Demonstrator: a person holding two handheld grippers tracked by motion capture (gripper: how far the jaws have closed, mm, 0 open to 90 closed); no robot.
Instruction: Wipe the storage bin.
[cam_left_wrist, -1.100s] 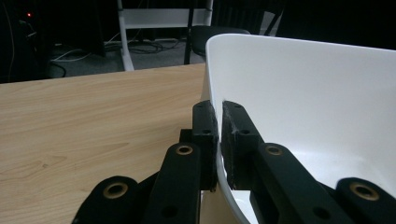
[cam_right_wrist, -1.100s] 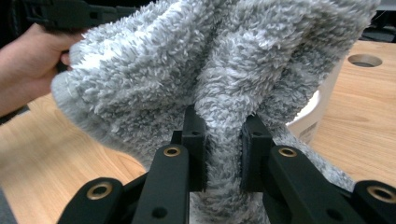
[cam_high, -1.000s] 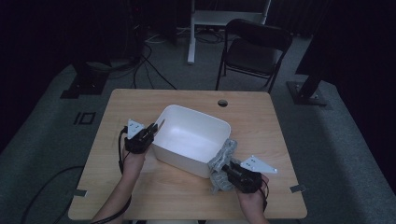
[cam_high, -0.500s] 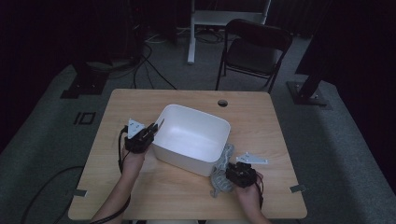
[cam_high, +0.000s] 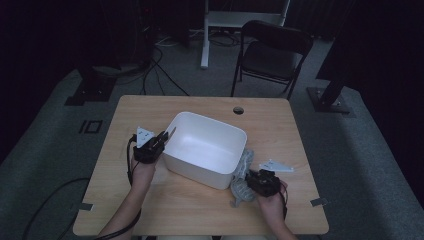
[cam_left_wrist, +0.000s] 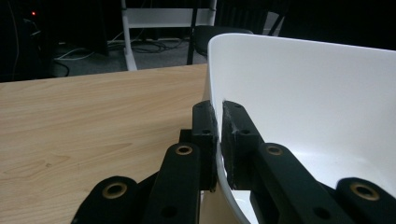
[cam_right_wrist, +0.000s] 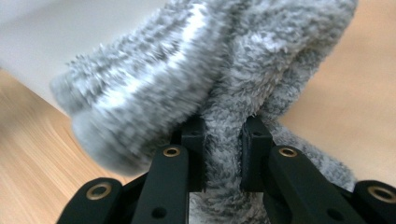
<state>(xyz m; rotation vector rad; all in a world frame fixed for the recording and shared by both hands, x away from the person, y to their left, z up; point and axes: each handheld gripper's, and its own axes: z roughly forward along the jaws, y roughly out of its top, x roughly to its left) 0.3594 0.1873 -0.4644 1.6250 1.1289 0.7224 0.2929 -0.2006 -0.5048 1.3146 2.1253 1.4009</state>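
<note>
I hold a gripper in each hand at a light wooden table (cam_high: 200, 210); my left gripper (cam_high: 162, 139) pinches the rim of a white plastic tub (cam_high: 205, 145) at its left wall; in the left gripper view the two black pads (cam_left_wrist: 205, 135) squeeze the thin white wall (cam_left_wrist: 299, 98) between them, one pad outside the tub and one inside; the tub sits near the middle of the table, turned a little so one corner points at me; its inside looks bare and white

My right gripper (cam_high: 250, 184) is just beside the tub's near right corner; it pinches a fuzzy grey cloth (cam_high: 241, 182), maybe a sock or a small towel, I cannot tell which; in the right gripper view the soft grey cloth (cam_right_wrist: 224, 88) is bunched up between the two black pads (cam_right_wrist: 254, 140), and a fat fold of it bulges out to the left in front of the white tub wall (cam_right_wrist: 56, 37); the cloth hangs down along the outside of the tub, with its low end touching the table; part of it reaches up next to the tub's rim

Behind the table stands a dark folding chair (cam_high: 272, 52) on a grey floor, and black cables (cam_high: 160, 70) lie on the floor to the left of it; the room around is dark
</note>
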